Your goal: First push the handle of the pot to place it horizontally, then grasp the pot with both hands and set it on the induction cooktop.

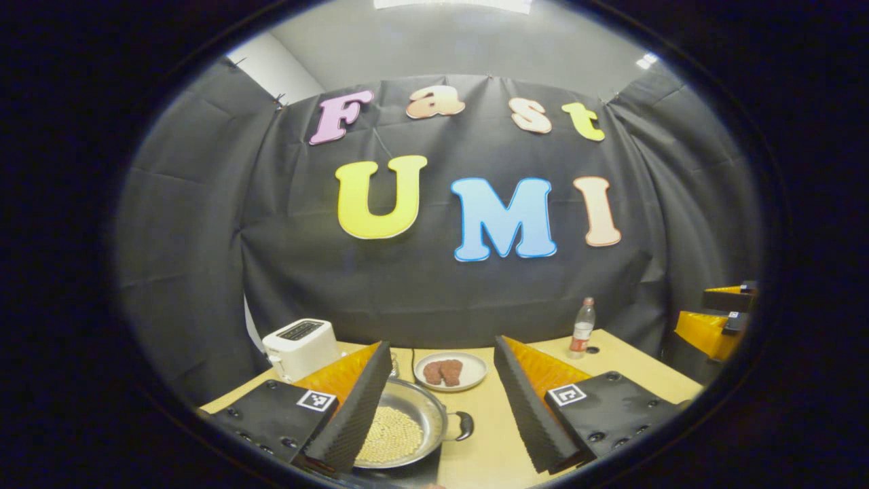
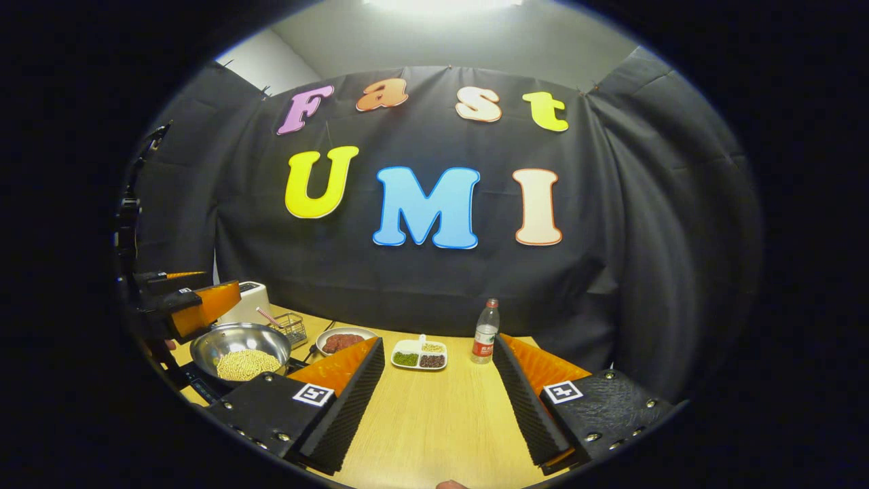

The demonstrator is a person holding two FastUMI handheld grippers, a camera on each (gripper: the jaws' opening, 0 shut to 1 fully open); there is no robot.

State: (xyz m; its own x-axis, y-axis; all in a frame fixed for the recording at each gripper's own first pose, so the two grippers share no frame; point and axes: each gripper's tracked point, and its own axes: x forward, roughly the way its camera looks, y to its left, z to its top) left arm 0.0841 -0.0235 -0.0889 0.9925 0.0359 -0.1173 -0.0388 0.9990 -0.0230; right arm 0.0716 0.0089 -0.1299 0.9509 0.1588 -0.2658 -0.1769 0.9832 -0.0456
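Steel pot on cooktop | toaster behind | both claws spread, empty

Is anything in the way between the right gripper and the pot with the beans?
Nothing visible. The pot sits far to the side of the right gripper, whose open fingers face bare table.

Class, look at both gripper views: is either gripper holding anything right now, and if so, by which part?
Nothing is held. The left gripper and right gripper both stand open with bare table between their fingers; the pot sits untouched.
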